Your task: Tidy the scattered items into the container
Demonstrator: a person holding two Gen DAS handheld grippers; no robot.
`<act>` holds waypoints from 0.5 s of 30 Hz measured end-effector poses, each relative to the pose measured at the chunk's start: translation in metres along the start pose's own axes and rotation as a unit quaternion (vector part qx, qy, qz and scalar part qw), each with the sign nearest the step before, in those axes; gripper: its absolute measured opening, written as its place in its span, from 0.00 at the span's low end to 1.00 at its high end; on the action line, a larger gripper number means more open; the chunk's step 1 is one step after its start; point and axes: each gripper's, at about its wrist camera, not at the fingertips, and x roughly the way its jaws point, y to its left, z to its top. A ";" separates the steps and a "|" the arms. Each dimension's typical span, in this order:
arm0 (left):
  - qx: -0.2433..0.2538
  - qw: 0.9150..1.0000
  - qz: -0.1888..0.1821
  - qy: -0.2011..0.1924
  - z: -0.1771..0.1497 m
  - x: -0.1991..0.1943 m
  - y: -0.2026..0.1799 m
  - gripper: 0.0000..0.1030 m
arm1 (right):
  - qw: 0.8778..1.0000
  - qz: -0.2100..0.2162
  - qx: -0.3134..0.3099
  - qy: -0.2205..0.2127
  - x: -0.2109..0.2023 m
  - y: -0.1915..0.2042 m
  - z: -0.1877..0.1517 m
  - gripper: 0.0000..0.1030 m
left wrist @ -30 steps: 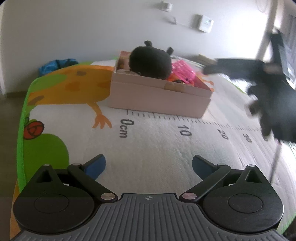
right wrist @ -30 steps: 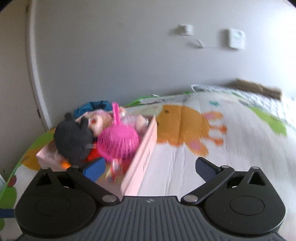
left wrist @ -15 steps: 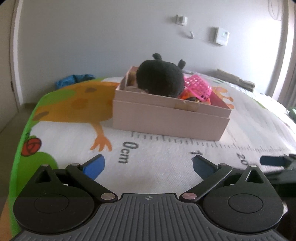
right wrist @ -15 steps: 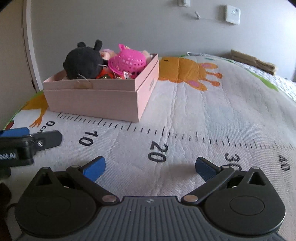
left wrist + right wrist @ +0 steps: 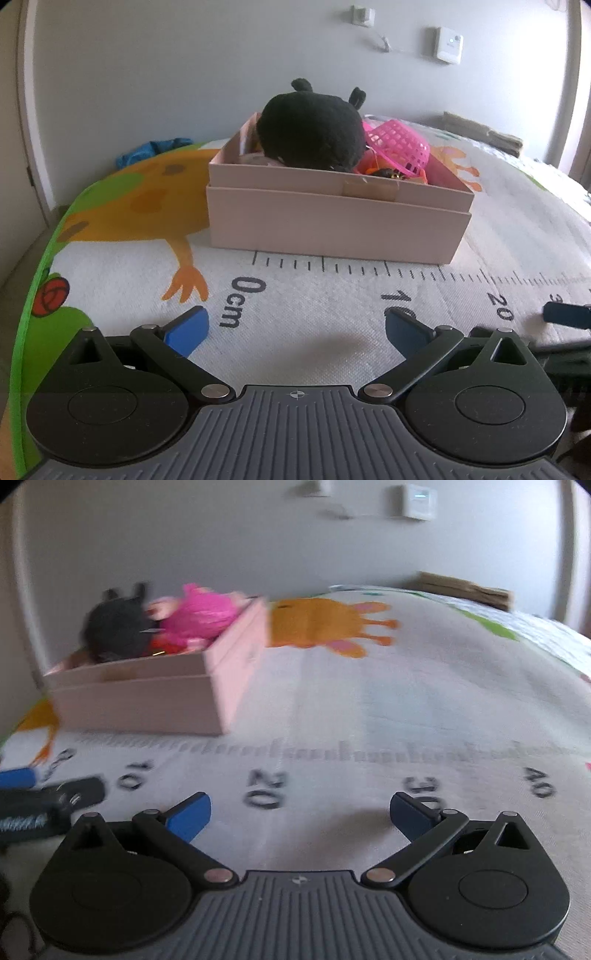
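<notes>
Both tools, left [image 5: 295,328] and right [image 5: 300,810], gape empty over the mat's [image 5: 332,306] ruler reading "0cm", 10, 20.

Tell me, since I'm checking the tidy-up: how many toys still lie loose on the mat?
0. The black plush and pink basket sit in the box; some may be out of view.

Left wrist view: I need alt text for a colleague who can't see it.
A pale pink cardboard box sits on a cartoon-printed play mat, filled with a black plush toy and a pink plastic mesh basket. In the foreground the left hand-held gripper is open and empty above the mat's printed ruler.
</notes>
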 end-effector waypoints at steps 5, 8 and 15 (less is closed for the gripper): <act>0.040 0.999 0.032 0.009 0.000 0.003 -0.015 1.00 | 1.000 -0.001 -0.017 0.005 0.004 0.002 0.001 1.00; 0.031 0.999 0.024 0.011 0.000 0.003 -0.011 1.00 | 1.000 -0.001 -0.017 0.005 0.003 0.001 0.001 1.00; 0.034 0.999 0.026 0.011 0.001 0.004 -0.012 1.00 | 1.000 -0.001 -0.016 0.005 0.002 0.003 0.002 1.00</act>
